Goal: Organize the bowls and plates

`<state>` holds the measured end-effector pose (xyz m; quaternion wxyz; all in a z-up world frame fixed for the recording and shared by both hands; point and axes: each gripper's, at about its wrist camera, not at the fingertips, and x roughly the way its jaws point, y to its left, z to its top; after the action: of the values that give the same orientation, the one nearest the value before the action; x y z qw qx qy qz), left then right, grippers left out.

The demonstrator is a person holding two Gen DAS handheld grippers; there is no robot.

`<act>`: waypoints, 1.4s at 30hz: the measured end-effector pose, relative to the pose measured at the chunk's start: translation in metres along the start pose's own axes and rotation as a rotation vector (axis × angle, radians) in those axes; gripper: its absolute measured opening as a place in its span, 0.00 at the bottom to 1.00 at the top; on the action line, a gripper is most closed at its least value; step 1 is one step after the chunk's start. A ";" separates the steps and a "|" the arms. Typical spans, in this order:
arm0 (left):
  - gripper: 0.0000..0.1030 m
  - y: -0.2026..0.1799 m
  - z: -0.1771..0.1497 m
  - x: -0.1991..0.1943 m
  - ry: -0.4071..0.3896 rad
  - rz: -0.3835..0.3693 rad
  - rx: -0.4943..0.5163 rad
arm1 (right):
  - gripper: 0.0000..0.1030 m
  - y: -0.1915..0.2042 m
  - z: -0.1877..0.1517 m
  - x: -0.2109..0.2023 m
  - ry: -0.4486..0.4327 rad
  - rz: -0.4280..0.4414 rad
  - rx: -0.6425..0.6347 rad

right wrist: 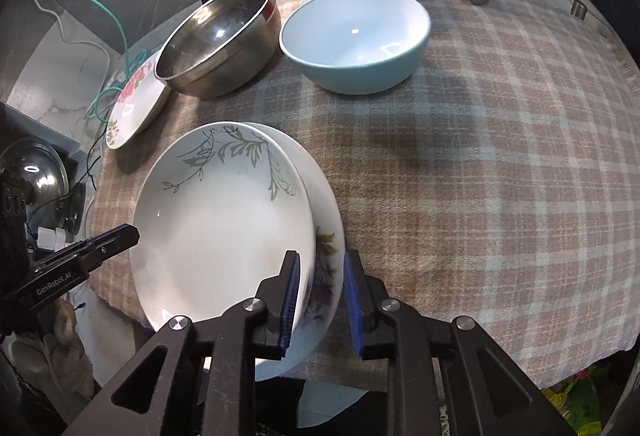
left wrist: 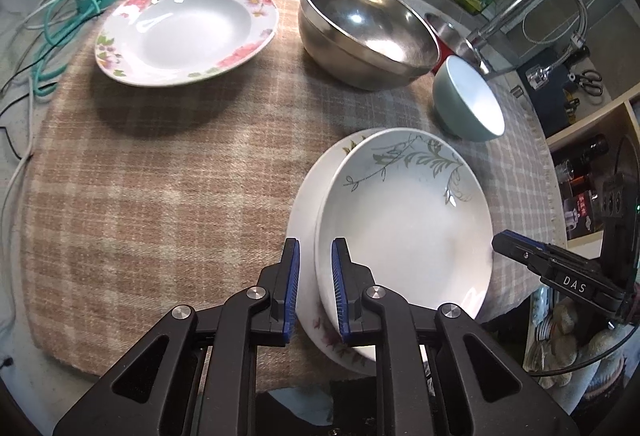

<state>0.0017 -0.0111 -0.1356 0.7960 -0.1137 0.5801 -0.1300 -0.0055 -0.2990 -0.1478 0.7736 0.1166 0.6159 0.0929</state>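
We've got the leaf plate [right wrist: 224,220] stacked on the bottom plate [right wrist: 326,236] at the table's [right wrist: 500,176] 6 o'clock edge, left gripper [left wrist: 315,288] and right gripper [right wrist: 322,300] jaws open, straddling the rims, probably letting go.

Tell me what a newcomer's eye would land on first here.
Two stacked white plates at the near edge of the checked cloth, with the left tongs and right tongs straddling opposite rims. Behind them stand a shiny steel bowl and a pale blue bowl; a floral plate lies far left.
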 end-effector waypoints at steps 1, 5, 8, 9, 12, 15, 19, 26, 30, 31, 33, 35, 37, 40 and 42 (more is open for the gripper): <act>0.14 0.002 0.000 -0.004 -0.009 0.000 -0.007 | 0.20 -0.001 -0.001 -0.005 -0.017 -0.003 0.002; 0.14 0.014 0.002 -0.017 -0.043 0.009 -0.034 | 0.20 0.004 -0.002 -0.027 -0.109 -0.019 -0.013; 0.14 0.026 0.004 -0.025 -0.065 0.017 -0.062 | 0.20 0.016 0.002 -0.038 -0.141 -0.010 -0.057; 0.14 0.030 0.005 -0.028 -0.074 0.021 -0.070 | 0.20 0.020 0.004 -0.040 -0.147 0.000 -0.068; 0.14 0.043 0.008 -0.037 -0.102 0.027 -0.100 | 0.20 0.036 0.008 -0.044 -0.154 0.049 -0.097; 0.14 0.054 0.012 -0.045 -0.124 0.033 -0.123 | 0.20 0.056 0.013 -0.043 -0.148 0.097 -0.128; 0.14 0.076 0.019 -0.060 -0.156 0.048 -0.151 | 0.20 0.088 0.028 -0.039 -0.131 0.156 -0.180; 0.14 0.111 0.035 -0.078 -0.199 0.067 -0.201 | 0.20 0.158 0.064 -0.029 -0.064 0.231 -0.291; 0.14 0.128 0.047 -0.085 -0.217 0.069 -0.224 | 0.20 0.193 0.093 -0.022 -0.053 0.280 -0.322; 0.14 0.133 0.050 -0.087 -0.220 0.067 -0.233 | 0.20 0.202 0.101 -0.021 -0.052 0.294 -0.326; 0.14 0.141 0.056 -0.090 -0.227 0.062 -0.248 | 0.20 0.214 0.115 -0.017 -0.048 0.316 -0.339; 0.14 0.148 0.063 -0.091 -0.237 0.062 -0.260 | 0.20 0.225 0.134 -0.009 -0.046 0.307 -0.338; 0.14 0.154 0.068 -0.089 -0.241 0.058 -0.278 | 0.20 0.235 0.151 0.000 -0.037 0.313 -0.343; 0.14 0.163 0.075 -0.080 -0.236 0.030 -0.320 | 0.20 0.246 0.171 0.017 -0.044 0.263 -0.353; 0.14 0.167 0.079 -0.072 -0.230 0.016 -0.340 | 0.20 0.251 0.183 0.031 -0.048 0.222 -0.372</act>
<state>0.0687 0.1726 -0.1023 0.8276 -0.2557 0.4996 -0.0100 0.1793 -0.0628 -0.0633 0.7811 0.0410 0.5532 0.2866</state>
